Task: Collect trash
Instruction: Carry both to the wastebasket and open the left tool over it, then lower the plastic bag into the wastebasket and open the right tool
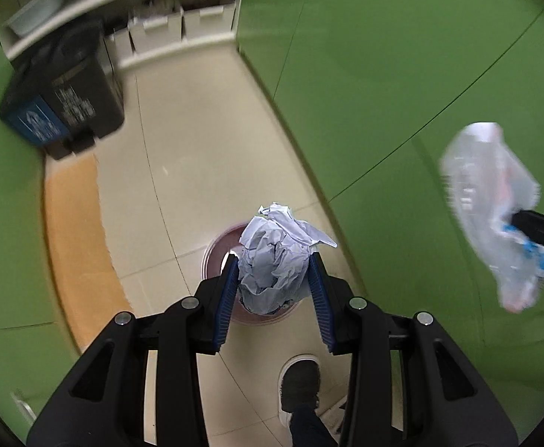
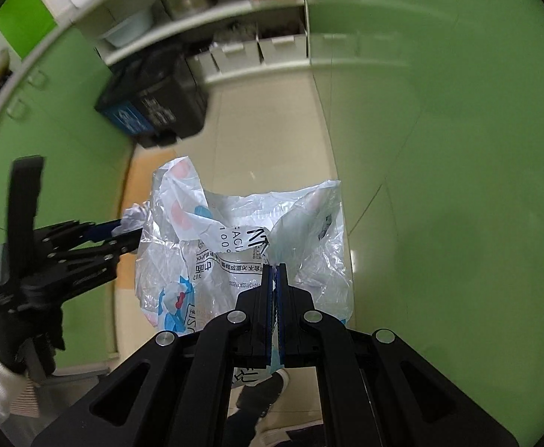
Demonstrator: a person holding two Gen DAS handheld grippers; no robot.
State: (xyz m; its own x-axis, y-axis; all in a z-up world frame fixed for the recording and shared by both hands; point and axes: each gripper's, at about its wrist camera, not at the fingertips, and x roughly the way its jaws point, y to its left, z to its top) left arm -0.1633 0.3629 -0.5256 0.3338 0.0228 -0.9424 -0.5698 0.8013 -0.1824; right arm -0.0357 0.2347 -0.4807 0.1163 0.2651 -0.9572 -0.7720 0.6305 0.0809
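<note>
My left gripper (image 1: 273, 264) is shut on a crumpled ball of white paper (image 1: 273, 257), its blue pads pressing both sides. It hangs right above a small round pink bin (image 1: 216, 253) on the tile floor. My right gripper (image 2: 275, 268) is shut on a crinkled clear plastic bag (image 2: 234, 246) with printed text and blue and pink marks. In the left wrist view the plastic bag (image 1: 495, 201) shows at the right, against the green cabinets. The left gripper (image 2: 123, 231) with its paper appears at the left of the right wrist view, held by a black-gloved hand (image 2: 15, 335).
Green cabinet fronts (image 1: 383, 74) line both sides of a narrow tiled aisle. A black bin with a blue label (image 1: 63, 100) stands at the far end by white shelves (image 1: 167, 29). An orange mat (image 1: 74, 223) lies on the left. The person's shoe (image 1: 299, 383) is below the grippers.
</note>
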